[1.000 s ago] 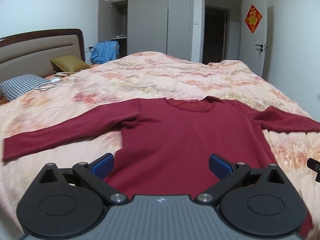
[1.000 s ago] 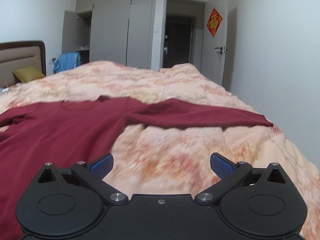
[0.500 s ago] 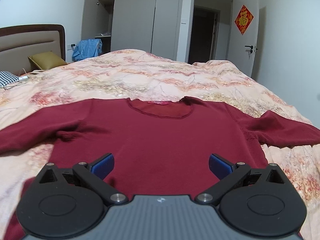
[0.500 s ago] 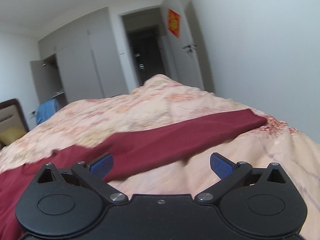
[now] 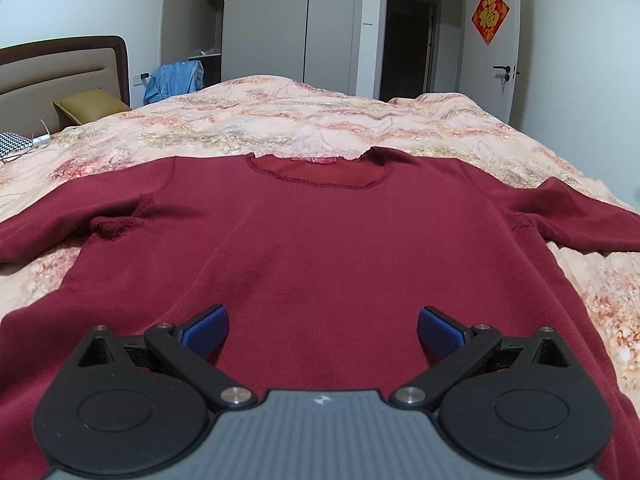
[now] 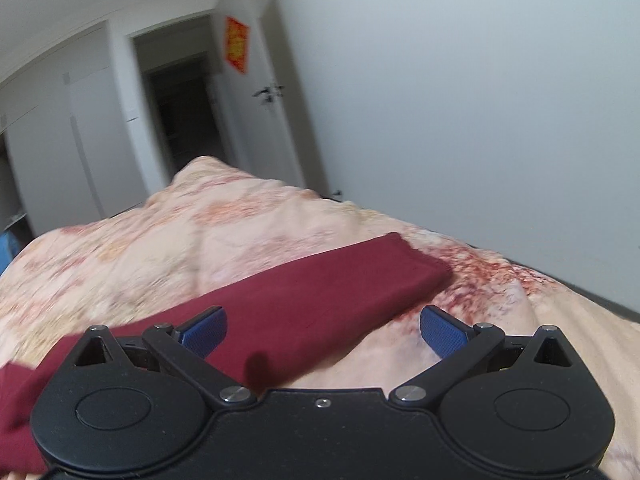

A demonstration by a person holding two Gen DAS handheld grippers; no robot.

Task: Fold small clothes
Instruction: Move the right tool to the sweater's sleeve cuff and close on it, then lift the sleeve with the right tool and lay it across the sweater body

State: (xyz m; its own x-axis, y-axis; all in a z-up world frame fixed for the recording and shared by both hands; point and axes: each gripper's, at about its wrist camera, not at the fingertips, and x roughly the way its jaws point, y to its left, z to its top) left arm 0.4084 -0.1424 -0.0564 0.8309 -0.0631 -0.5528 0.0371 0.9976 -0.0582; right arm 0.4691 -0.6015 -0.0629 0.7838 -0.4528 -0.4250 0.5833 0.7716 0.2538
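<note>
Only rightward — sweater cuff [image 6: 416, 268]

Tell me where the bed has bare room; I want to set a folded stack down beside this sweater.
Bare quilt lies beyond the sweater collar, up to the far edge. More lies past the right sleeve cuff, toward the wall. The headboard side is crowded: a yellow pillow and checked cloth.

Left tongs [image 5: 322, 330] spread wide, level; right tongs [image 6: 323, 330] spread wide, tilted, holding nothing.

Open quilt [image 5: 320, 128] surrounds sweater [image 5: 320, 248]; wall [image 6: 480, 120] beyond
</note>
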